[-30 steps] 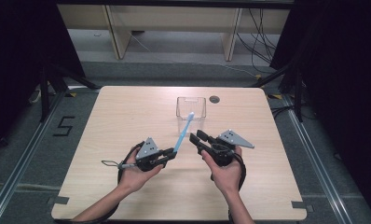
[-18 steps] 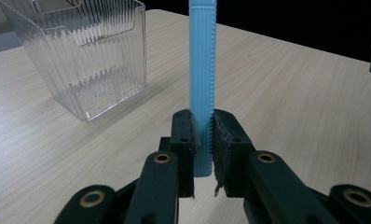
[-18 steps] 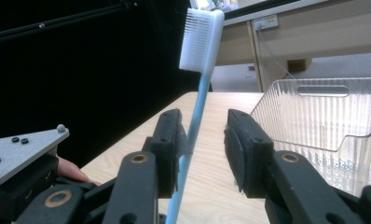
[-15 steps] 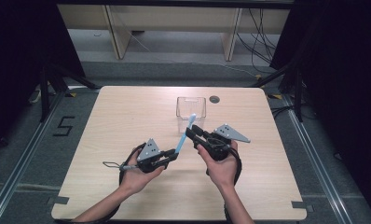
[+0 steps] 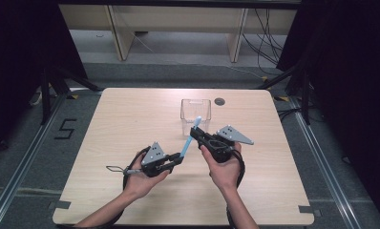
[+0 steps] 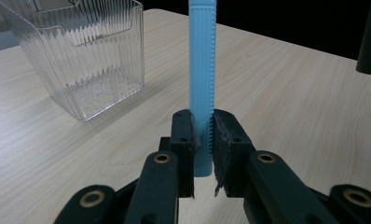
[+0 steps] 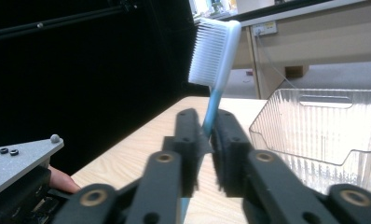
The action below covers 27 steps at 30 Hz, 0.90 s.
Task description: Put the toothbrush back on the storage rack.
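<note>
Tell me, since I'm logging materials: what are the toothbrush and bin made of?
Toothbrush: likely plastic, with a matte light-blue ribbed handle and a white head with bristles, probably nylon. Bin: seemingly clear rigid plastic, glossy, with ribbed see-through walls and a dimpled floor.

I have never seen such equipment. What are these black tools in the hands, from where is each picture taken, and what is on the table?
A person holds a tool in each hand. Each tool is a hand-held gripper with two black jaws. The high view looks down on the wooden table. The two close pictures come from small cameras riding on the grippers. On the table stands an empty clear plastic box. The left hand-held gripper is shut on the handle of a blue toothbrush. The right hand-held gripper has its jaws around the toothbrush neck, below the white bristles; whether they press it, I cannot tell.
</note>
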Each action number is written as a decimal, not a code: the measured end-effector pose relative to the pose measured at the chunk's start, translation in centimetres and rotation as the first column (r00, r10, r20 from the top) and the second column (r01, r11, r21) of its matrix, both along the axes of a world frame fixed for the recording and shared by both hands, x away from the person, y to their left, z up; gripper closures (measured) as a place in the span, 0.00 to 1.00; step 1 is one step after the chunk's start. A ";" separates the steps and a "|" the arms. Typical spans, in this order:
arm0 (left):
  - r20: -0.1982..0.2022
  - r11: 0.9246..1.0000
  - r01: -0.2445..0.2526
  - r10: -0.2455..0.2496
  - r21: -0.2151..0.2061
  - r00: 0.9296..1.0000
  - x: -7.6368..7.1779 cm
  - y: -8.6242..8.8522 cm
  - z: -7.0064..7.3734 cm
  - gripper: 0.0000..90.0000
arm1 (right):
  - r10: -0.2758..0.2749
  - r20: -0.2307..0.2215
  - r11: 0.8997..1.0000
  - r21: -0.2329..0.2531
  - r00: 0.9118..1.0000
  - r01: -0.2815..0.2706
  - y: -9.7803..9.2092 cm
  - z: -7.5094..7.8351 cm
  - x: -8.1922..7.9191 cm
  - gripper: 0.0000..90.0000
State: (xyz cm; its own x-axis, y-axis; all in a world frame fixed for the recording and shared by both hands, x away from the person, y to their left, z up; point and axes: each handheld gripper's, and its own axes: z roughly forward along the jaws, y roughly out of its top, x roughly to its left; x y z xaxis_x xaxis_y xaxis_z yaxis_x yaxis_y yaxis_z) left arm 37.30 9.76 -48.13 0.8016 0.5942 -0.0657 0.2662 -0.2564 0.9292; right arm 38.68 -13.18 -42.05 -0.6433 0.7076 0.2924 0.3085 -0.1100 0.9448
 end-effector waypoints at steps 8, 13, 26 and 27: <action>0.029 1.000 0.013 -0.014 0.021 0.999 -0.1 -0.1 -0.1 0.75 | 0.017 0.028 0.999 -0.044 0.999 -0.016 0.3 0.5 -0.1 0.96; 0.049 0.999 0.002 -0.004 0.040 0.999 -0.3 0.6 0.3 0.69 | -0.007 0.048 0.996 -0.085 0.999 0.011 -0.2 0.7 0.1 0.96; 0.070 0.993 -0.099 0.095 0.059 0.993 -0.1 5.3 0.6 0.55 | -0.053 0.075 0.990 -0.125 0.996 0.062 -1.4 1.3 0.4 0.96; 0.068 0.992 -0.113 0.109 0.057 0.992 -0.2 5.7 0.5 0.55 | -0.053 0.075 0.990 -0.125 0.996 0.062 -1.4 1.3 0.4 0.96</action>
